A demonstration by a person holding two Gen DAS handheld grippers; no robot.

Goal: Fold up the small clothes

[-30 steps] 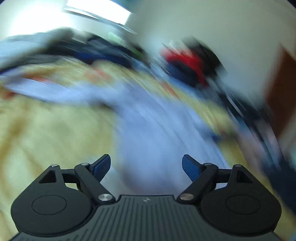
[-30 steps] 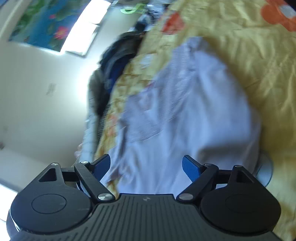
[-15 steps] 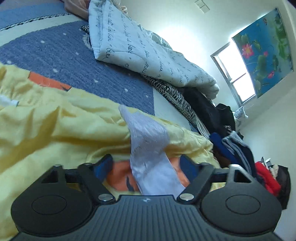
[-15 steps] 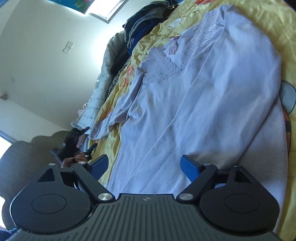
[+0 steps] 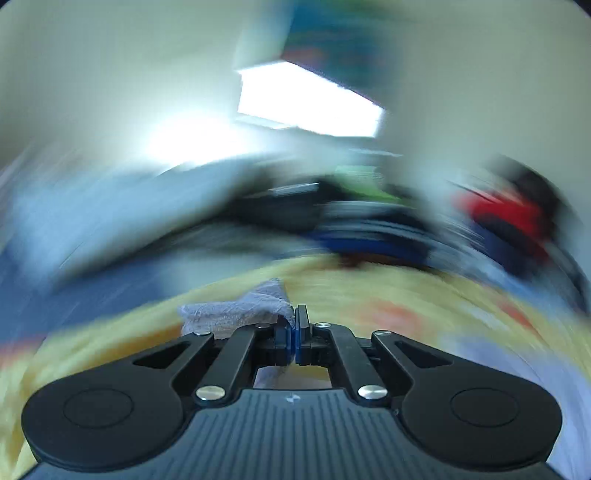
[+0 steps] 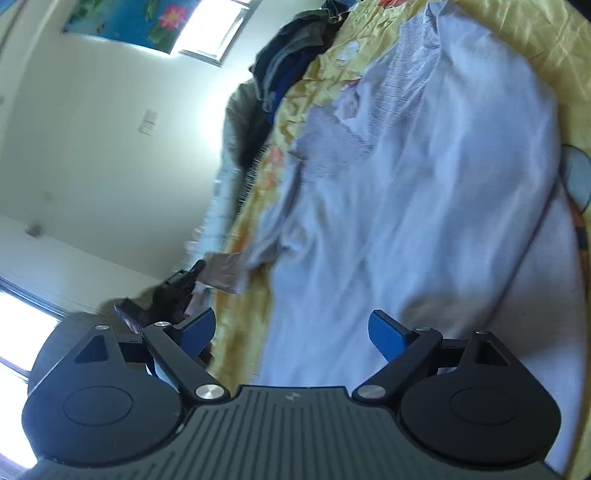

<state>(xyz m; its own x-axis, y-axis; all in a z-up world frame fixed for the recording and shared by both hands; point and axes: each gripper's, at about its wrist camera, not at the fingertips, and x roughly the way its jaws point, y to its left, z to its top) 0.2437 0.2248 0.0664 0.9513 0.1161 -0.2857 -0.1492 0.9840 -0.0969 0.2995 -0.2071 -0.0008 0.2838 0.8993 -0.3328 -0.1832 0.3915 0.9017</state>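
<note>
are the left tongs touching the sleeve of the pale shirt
Touching. In the left wrist view the left tongs are shut on the sleeve: the cloth bunches against the closed blue pads. The jaws have just been closing on it.

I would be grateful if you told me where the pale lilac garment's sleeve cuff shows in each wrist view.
Left wrist view: the sleeve cuff bunches just left of centre, its end pinched in the shut left gripper.
Right wrist view: the cuff sits at middle left, at the left gripper's tip, far beyond the open right gripper.
Shared landmark: the yellow bedspread.
</note>
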